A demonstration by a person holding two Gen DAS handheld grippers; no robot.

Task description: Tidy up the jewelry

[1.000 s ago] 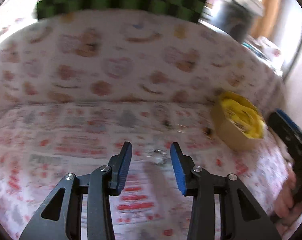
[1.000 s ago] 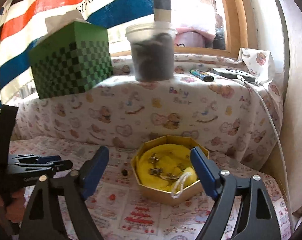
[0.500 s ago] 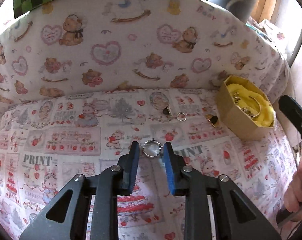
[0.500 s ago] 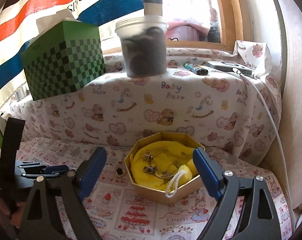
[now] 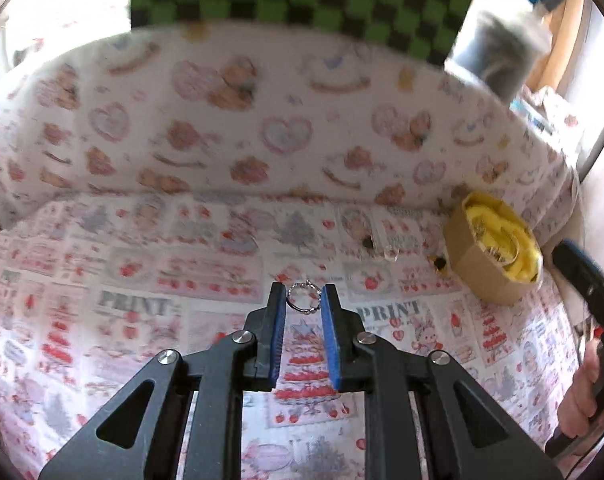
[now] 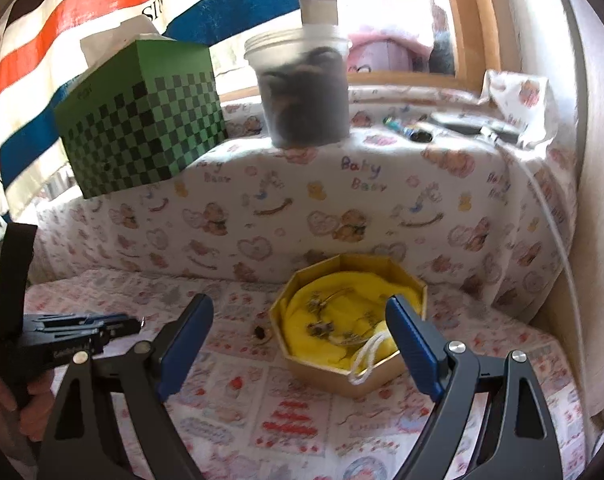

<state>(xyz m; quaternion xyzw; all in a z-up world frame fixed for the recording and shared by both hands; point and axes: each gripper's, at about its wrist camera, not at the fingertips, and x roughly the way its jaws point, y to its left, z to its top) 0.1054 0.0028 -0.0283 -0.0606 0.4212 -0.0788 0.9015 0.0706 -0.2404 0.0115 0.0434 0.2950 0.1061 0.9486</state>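
My left gripper [image 5: 303, 300] is shut on a small silver ring [image 5: 304, 302], pinched between its blue pads and lifted off the printed cloth. It also shows in the right wrist view [image 6: 136, 323] at the left. An octagonal cardboard box [image 6: 381, 378] lined with yellow cloth holds several silver pieces; it shows at the right in the left wrist view [image 5: 481, 276]. My right gripper [image 6: 300, 340] is open and empty, in front of the box. A dark earring [image 5: 367, 243], a clear ring [image 5: 390, 253] and a gold-and-black ring [image 5: 438, 263] lie on the cloth left of the box.
A cloth-covered ledge rises behind the surface, bearing a green checkered tissue box [image 6: 142, 136], a clear tub of dark items [image 6: 303, 92] and small gadgets with a white cable [image 6: 541, 192]. A wall stands at the right.
My left gripper closed on the silver ring and lifted it from the cloth, pulling back a little. The right gripper stayed open near the box, shifting slightly.
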